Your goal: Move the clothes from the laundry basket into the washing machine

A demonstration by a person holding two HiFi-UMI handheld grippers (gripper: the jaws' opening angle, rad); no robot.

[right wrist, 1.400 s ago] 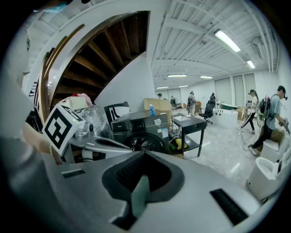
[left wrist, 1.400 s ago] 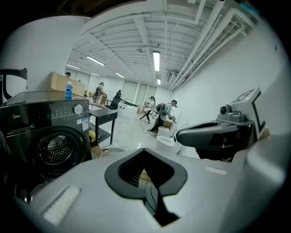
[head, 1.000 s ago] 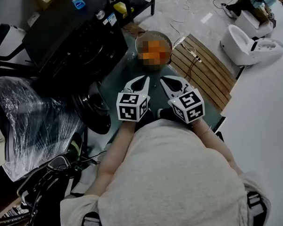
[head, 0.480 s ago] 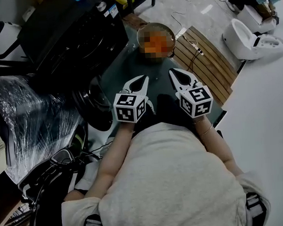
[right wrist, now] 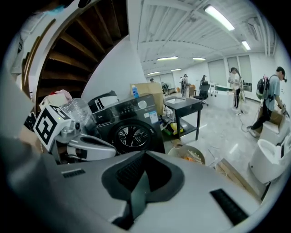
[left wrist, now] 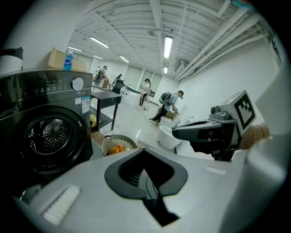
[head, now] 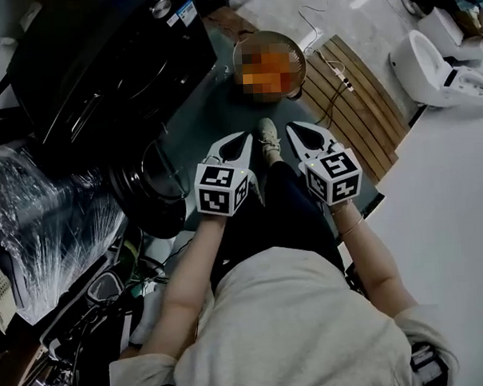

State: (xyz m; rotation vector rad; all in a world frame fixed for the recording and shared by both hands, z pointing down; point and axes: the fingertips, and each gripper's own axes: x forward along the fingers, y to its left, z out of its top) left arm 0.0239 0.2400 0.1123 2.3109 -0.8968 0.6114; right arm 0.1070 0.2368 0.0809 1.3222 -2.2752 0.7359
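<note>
The round laundry basket (head: 255,45) sits on the floor ahead of me with orange clothes (left wrist: 117,149) inside. The black washing machine (head: 100,66) stands to its left with its round door (head: 157,184) swung open and the drum (left wrist: 47,134) showing. My left gripper (head: 244,136) and right gripper (head: 291,128) are side by side in the air, short of the basket, both pointing towards it. Both are shut with nothing between the jaws. The basket (right wrist: 190,155) and the washing machine (right wrist: 132,129) lie beyond my right gripper's jaws.
A wooden slatted pallet (head: 357,103) lies right of the basket, with a white rounded unit (head: 439,59) beyond it. A plastic-wrapped chair (head: 43,229) and cables are at the left. A black shelf table (left wrist: 107,102) stands behind the basket. A shoe (head: 268,139) shows between the grippers. People stand far off.
Both grippers have sunk and spread slightly apart, still shut. The head view has tilted down, so my legs and a shoe now show.
</note>
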